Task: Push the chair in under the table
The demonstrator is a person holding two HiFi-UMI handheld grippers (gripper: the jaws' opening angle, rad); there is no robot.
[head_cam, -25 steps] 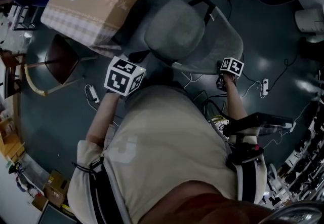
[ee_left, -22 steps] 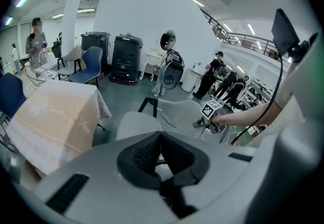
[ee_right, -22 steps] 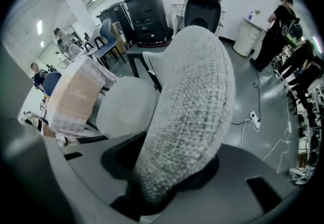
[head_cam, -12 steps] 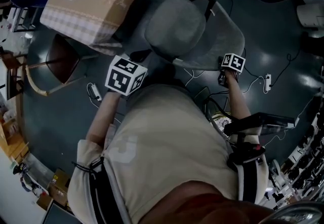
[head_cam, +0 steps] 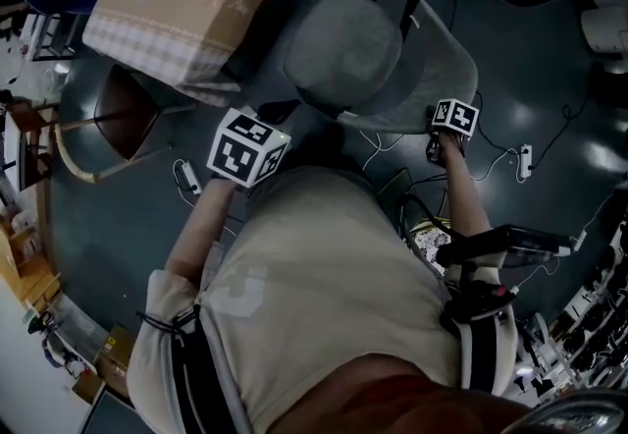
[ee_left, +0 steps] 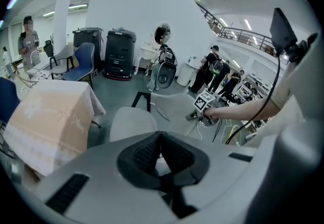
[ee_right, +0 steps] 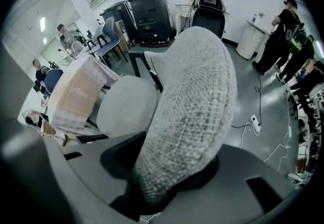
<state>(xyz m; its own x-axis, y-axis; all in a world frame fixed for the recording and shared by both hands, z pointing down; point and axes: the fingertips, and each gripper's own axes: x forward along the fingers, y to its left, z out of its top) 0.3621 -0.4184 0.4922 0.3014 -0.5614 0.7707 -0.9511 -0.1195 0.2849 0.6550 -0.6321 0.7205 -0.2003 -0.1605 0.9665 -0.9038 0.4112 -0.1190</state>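
The right gripper (ee_right: 164, 167) had its jaws closed on the edge of the chair's (head_cam: 378, 59) grey woven backrest, which filled the gap between them. The left gripper (ee_left: 160, 139) was pressed fully together with nothing in it, hanging short of the seat.

The chair stood on a dark, glossy floor (head_cam: 530, 79), its seat just beside a corner of the table (head_cam: 182, 0) with the checked cloth, not under it. A wooden chair (head_cam: 108, 118) sat at the table's near side, and cables with a power strip (head_cam: 521, 159) lay on the floor.

In the dim head view the person's torso (head_cam: 324, 295) hid the chair's base.

From a second before, the chair, the table and both grippers had hardly shifted.
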